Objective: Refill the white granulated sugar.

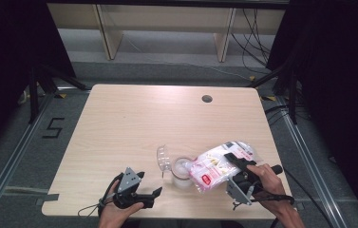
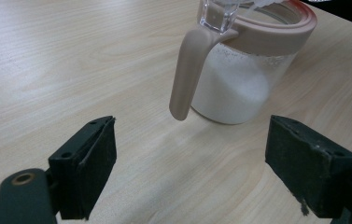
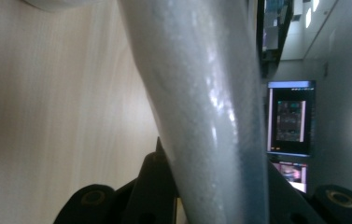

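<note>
Your right tool [image 1: 237, 160] is clamped on a plastic bag [image 1: 217, 166] of white powder, and you hold the bag tilted with its low end over the open jar [image 1: 182, 173]. This makes sense for pouring: the mouth of the bag must hang above the jar so the powder falls inside. The jar stands on the counter [image 1: 134, 123] at about 5 o'clock from its middle, near your edge, and it is already partly filled with white powder [image 2: 236, 91]. Its clear lid [image 1: 163, 159] is swung open toward 10 o'clock, out of the way of the bag.

Your left tool [image 1: 156, 192] waits at 8 o'clock from the jar, with its jaws wide apart and nothing between them. In the left gripper view the jar's beige handle [image 2: 187, 74] hangs just in front of it, so I judge it is placed to steady the jar if needed.

Some things are hard to see. In the high view the bag covers the right side of the jar's rim, so I cannot tell whether the bag touches it, or whether powder is flowing. In the right gripper view the bag [image 3: 206, 107] is very close and blurred, and the jaws are mostly covered by it.
</note>
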